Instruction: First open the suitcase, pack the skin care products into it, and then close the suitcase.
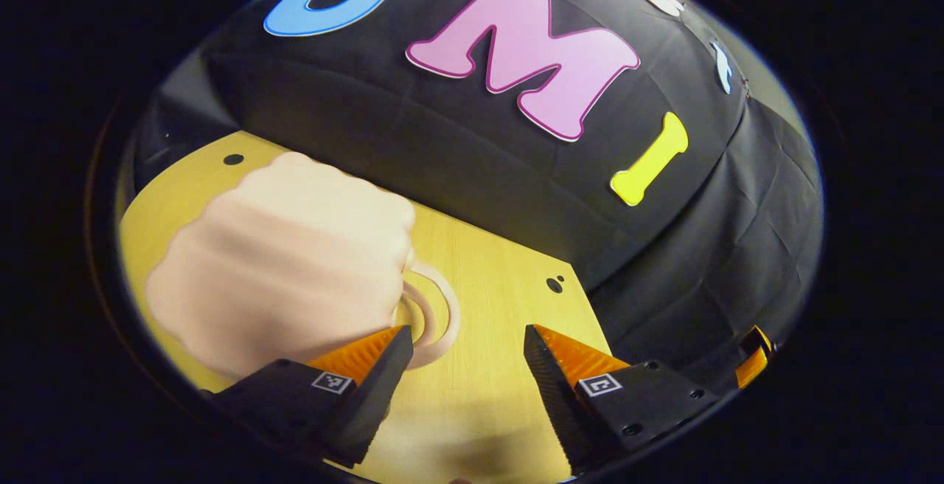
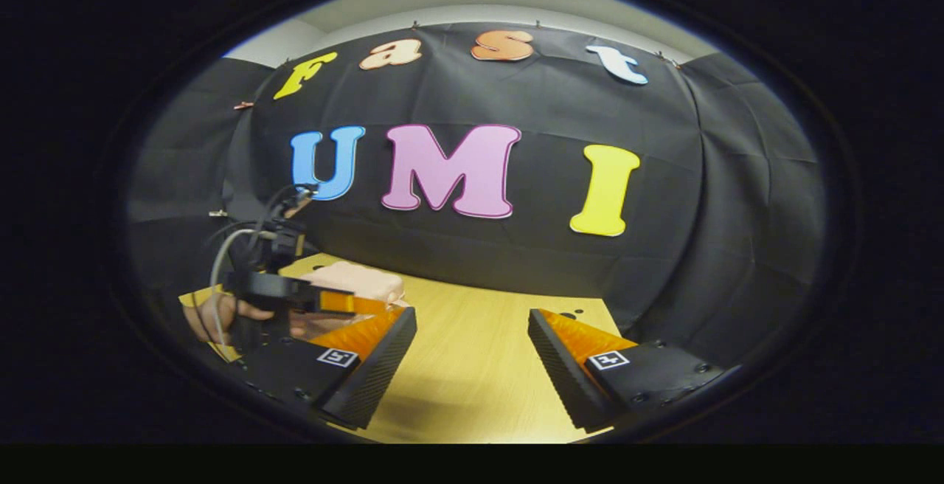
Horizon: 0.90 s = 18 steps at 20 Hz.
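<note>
A pale wooden tabletop [image 1: 487, 277] runs to a black cloth wall. My left gripper [image 1: 464, 366] holds its fingers spread with nothing between them; just ahead of its left finger lies the soft peach suitcase [image 1: 287, 263], its looped handle [image 1: 435, 314] nearest me. It looks closed, blurred though. My right gripper [image 2: 472, 358] is spread too, the suitcase beyond its left finger. Skin care products: none seen, so the step is unclear.
</note>
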Each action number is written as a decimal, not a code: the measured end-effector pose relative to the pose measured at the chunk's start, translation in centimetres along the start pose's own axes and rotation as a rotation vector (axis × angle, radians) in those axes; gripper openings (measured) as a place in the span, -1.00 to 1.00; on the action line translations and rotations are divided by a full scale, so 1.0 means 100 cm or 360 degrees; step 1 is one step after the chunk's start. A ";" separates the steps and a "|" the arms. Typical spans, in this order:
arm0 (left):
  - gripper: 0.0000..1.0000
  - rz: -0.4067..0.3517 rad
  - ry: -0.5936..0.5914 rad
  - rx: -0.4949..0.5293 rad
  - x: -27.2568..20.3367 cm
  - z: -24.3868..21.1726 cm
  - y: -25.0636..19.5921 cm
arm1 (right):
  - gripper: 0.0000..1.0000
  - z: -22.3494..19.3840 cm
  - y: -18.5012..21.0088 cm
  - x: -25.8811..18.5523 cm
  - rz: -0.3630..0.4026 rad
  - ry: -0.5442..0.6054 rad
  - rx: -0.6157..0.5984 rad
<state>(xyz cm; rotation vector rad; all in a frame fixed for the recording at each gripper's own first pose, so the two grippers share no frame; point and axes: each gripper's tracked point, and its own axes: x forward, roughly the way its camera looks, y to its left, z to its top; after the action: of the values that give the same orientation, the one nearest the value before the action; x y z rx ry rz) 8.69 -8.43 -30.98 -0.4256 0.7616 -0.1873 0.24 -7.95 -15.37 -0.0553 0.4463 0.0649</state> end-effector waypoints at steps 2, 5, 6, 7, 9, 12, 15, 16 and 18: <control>0.92 0.0125 -0.0162 0.0104 -0.052 0.018 0.015 | 0.94 0.011 0.011 -0.003 0.0041 -0.0031 0.0019; 0.93 0.0354 -0.0477 0.0397 -0.137 0.061 0.030 | 0.94 0.030 0.032 -0.007 0.0094 -0.0082 0.0020; 0.92 0.0419 -0.0583 0.0505 -0.163 0.076 0.030 | 0.94 0.037 0.039 -0.009 0.0103 -0.0100 0.0025; 0.92 0.0452 -0.0673 0.0595 -0.186 0.088 0.026 | 0.93 0.047 0.047 -0.013 0.0118 -0.0122 0.0033; 0.92 0.0440 -0.0763 0.0668 -0.220 0.089 0.014 | 0.94 0.068 0.066 -0.025 0.0158 -0.0165 0.0043; 0.92 0.0383 -0.0802 0.0639 -0.249 0.079 -0.002 | 0.93 0.100 0.088 -0.046 0.0195 -0.0258 0.0035; 0.92 0.0351 -0.0849 0.0675 -0.275 0.081 -0.015 | 0.93 0.116 0.101 -0.068 0.0196 -0.0312 0.0040; 0.92 0.0355 -0.0873 0.0713 -0.283 0.084 -0.017 | 0.93 0.119 0.104 -0.075 0.0193 -0.0329 0.0053; 0.92 0.0361 -0.0920 0.0749 -0.298 0.089 -0.021 | 0.93 0.122 0.107 -0.087 0.0174 -0.0374 0.0070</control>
<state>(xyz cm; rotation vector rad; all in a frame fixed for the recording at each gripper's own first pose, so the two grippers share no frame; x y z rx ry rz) -6.31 1.83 -5.62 0.0637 0.1772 -0.0211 -3.17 3.12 -1.02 0.0198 0.2157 0.1675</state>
